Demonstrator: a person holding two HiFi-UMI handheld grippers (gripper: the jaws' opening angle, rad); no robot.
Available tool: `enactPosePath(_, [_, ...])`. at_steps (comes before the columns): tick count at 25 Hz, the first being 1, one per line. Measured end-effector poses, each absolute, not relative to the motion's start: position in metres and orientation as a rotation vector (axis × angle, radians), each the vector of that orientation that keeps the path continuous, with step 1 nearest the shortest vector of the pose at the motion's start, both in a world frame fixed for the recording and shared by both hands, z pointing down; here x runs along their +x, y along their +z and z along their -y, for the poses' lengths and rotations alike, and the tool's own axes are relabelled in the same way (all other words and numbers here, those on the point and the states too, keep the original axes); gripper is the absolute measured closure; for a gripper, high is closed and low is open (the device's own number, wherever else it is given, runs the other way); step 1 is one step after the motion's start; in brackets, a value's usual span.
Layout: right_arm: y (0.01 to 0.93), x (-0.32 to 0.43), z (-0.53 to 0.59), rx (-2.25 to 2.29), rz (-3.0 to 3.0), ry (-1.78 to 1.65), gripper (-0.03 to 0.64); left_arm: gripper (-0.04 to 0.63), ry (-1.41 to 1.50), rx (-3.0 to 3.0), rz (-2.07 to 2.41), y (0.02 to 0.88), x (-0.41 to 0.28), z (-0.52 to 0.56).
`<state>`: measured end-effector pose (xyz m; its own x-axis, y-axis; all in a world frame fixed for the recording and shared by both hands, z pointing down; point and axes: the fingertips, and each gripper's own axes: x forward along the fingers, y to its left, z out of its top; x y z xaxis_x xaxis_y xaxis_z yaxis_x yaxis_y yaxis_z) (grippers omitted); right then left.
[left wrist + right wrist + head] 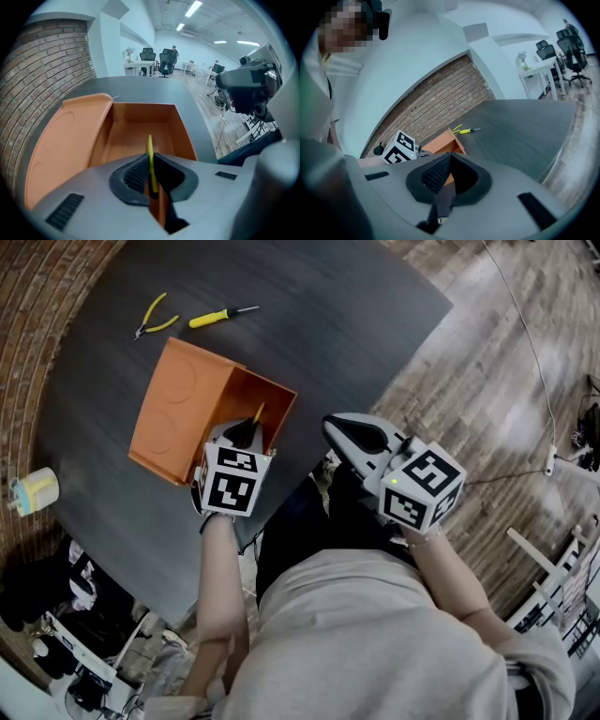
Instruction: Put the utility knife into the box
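Note:
An orange box (192,404) lies on the dark table (309,315) with its open side toward me; its inside (136,136) shows bare in the left gripper view. My left gripper (246,435) is at the box's opening, shut on a thin yellow utility knife (150,161), whose tip (259,412) pokes into the box. My right gripper (349,433) hovers off the table's near edge, to the right of the box, jaws shut with nothing between them (446,176).
Yellow-handled pliers (153,319) and a yellow screwdriver (217,317) lie on the table beyond the box. A pale yellow tape roll (36,491) sits at the table's left edge. A brick wall curves round the left; wooden floor lies to the right.

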<state>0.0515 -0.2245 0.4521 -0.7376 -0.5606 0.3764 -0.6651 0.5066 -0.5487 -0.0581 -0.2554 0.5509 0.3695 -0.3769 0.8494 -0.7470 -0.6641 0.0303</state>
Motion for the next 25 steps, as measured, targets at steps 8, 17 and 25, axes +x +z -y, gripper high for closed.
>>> enactPosePath(8, [0.448,0.053,0.219,1.075,2.598,1.029,0.612,0.555,1.187,2.246,0.933,0.549,-0.05,0.251])
enactPosePath(17, [0.435,0.054,0.216,1.089,2.635,0.994,0.612,0.555,1.073,2.268,0.968,0.527,-0.052,0.248])
enactPosePath(25, [0.412,0.043,0.222,1.06,2.696,0.879,0.612,0.556,0.873,2.361,1.015,0.481,-0.057,0.245])
